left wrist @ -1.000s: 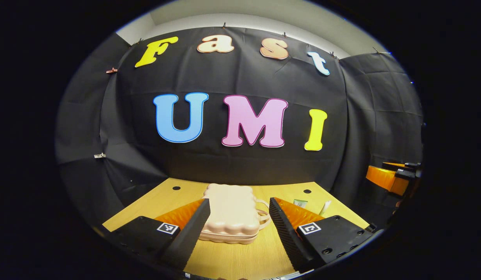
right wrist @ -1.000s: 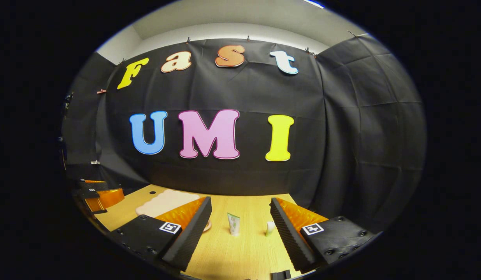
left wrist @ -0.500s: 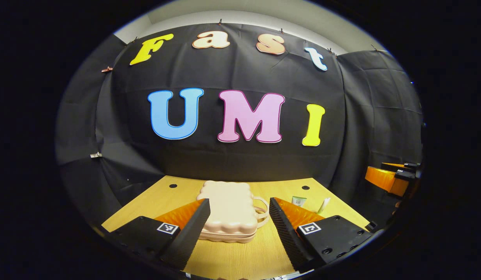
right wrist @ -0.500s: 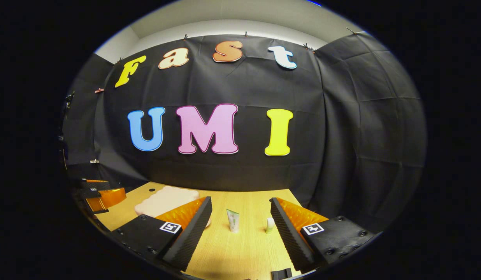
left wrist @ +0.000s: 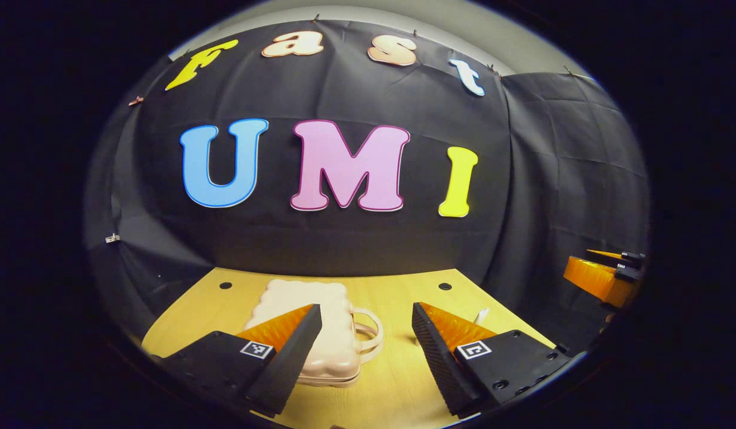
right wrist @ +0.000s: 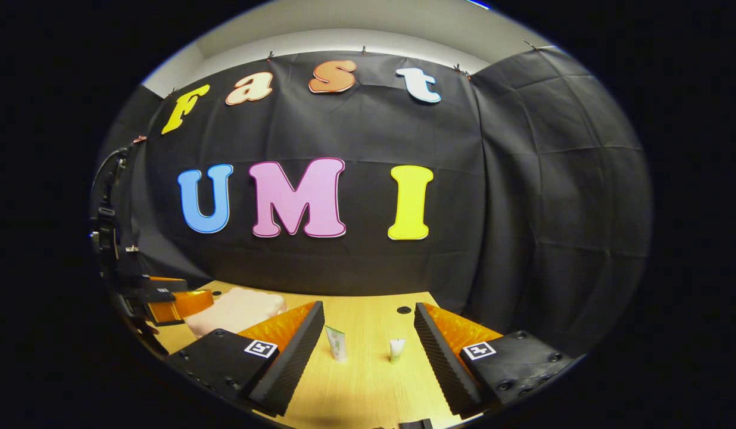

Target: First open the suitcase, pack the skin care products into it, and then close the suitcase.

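Left gripper view: swung rightward since the earlier frame, suitcase point(left wrist: 308, 325) now behind the left finger; left claw point(left wrist: 367, 339) spread open above the surface point(left wrist: 392, 381), suitcase closed, flat. Right gripper view: right claw point(right wrist: 368, 342) open, empty; green tube point(right wrist: 337, 344) and small tube point(right wrist: 396, 350) upright between fingers, farther off; suitcase at left.
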`<state>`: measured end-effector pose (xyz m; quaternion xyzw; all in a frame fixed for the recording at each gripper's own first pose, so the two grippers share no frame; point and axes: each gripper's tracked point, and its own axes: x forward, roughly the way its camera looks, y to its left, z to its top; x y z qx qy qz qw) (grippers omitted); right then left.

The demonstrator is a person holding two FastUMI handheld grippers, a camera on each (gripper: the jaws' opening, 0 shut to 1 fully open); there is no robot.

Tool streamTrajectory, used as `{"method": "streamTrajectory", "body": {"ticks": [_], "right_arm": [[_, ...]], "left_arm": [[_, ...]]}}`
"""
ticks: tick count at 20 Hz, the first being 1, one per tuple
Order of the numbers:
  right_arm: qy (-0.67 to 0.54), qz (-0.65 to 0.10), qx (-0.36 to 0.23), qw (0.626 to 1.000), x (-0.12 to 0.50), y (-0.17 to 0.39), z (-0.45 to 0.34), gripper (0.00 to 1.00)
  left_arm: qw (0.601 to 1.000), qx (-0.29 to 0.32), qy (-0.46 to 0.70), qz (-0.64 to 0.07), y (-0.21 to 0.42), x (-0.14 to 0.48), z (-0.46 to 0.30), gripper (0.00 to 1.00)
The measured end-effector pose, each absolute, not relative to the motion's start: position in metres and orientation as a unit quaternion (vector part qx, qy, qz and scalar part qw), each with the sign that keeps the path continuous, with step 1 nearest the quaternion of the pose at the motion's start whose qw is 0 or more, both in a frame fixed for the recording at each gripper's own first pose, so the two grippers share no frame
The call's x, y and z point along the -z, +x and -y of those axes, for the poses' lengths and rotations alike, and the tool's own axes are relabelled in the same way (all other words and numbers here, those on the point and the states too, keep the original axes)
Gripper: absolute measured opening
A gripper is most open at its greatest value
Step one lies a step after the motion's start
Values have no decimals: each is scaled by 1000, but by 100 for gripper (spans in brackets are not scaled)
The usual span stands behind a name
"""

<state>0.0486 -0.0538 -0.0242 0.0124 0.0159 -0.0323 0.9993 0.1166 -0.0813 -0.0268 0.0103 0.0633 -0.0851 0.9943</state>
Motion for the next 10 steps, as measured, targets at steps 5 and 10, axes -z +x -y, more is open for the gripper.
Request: {"method": "streamTrajectory", "body": {"ticks": [5,10], "right_arm": [[5,-29,28,999,43,76,73,96],[-1,-55,22,998,72,100,87,97]], "left_arm": [[987,106,47,-113,189,71,121,96],[975,101,62,-188,257,140,144,94]]}}
